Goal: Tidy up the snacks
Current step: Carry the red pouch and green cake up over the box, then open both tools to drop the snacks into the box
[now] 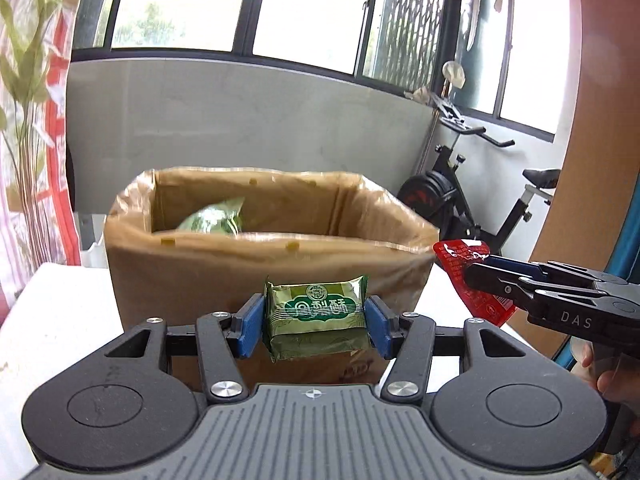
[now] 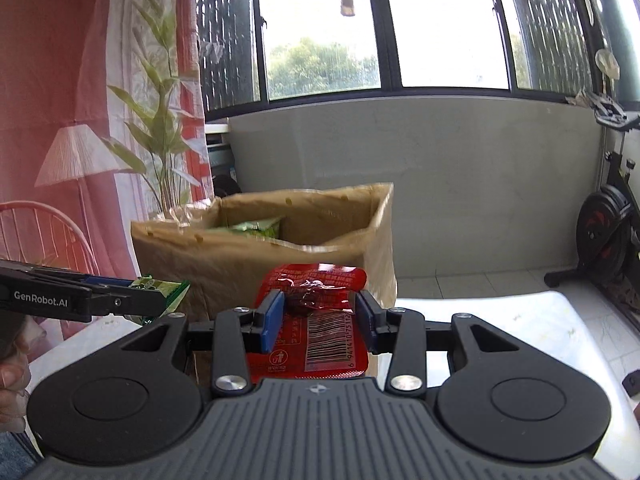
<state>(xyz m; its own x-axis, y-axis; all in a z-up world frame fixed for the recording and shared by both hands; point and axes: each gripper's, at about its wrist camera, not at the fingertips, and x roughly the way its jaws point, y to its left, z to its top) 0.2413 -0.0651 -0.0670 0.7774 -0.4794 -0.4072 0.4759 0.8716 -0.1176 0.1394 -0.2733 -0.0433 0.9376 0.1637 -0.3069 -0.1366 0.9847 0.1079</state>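
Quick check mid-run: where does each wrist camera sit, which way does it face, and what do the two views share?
Left wrist: behind the left gripper, facing the brown box and window; its pads clamp the green packet; the right gripper and a hand enter from the right.
Right wrist: behind the right gripper, facing the same box; pads clamp the red packet; the left gripper and fingers enter from the left.
Shared: box, both packets, both grippers, white table, exercise bike.

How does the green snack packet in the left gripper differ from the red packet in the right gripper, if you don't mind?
The green packet is a thick, blocky pillow; the red packet is flat. The green packet shows a logo; the red packet shows a barcode. Both are clamped between blue pads before the brown box.
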